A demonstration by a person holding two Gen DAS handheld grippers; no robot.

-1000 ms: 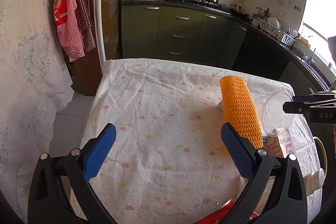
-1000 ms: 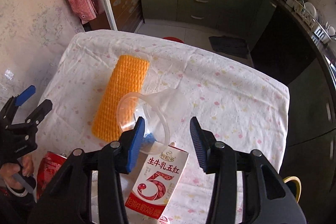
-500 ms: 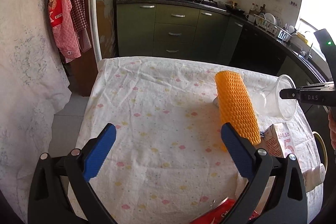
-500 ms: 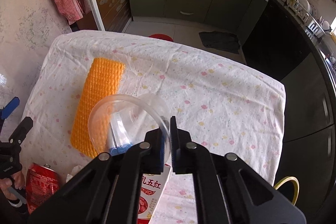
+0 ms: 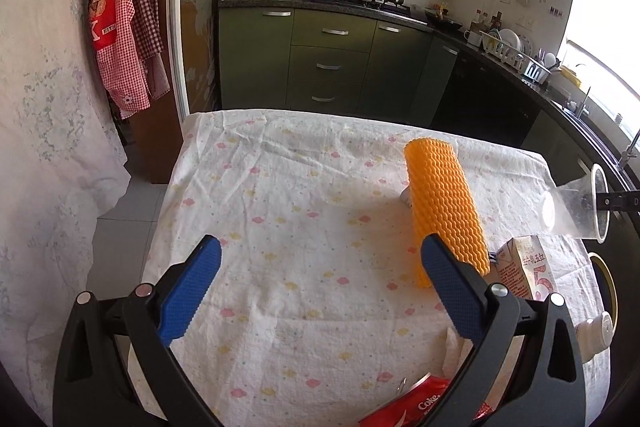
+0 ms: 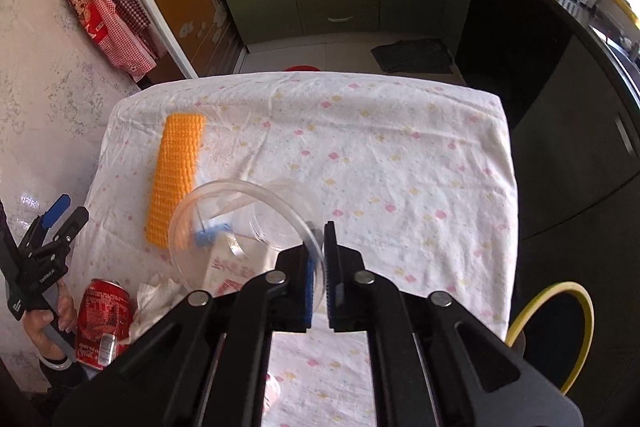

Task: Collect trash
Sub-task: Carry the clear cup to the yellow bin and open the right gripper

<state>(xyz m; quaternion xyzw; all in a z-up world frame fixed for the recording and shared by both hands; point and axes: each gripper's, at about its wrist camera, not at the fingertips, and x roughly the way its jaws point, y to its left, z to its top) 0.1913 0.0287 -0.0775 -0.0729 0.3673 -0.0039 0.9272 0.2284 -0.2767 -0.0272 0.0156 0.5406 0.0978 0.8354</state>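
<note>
My right gripper [image 6: 320, 251] is shut on the rim of a clear plastic cup [image 6: 240, 231] and holds it above the table; the cup also shows in the left wrist view [image 5: 576, 207] at the far right. Under it lies a milk carton [image 6: 236, 267], seen too in the left wrist view [image 5: 524, 267]. An orange foam net sleeve [image 5: 444, 211] lies on the cloth. A red cola can [image 6: 100, 323] and a crumpled tissue [image 6: 156, 295] lie near the front left. My left gripper [image 5: 320, 287] is open and empty above the cloth.
The table carries a white cloth [image 5: 300, 207] with small coloured spots. A bin with a yellow rim [image 6: 560, 327] stands off the table's right side. A white bottle [image 5: 596, 331] lies at the right edge. Green kitchen cabinets [image 5: 328, 63] stand behind.
My right gripper closed on the cup's rim, lifted it off the table and carried it to the right. My left gripper stayed open and shifted only slightly.
</note>
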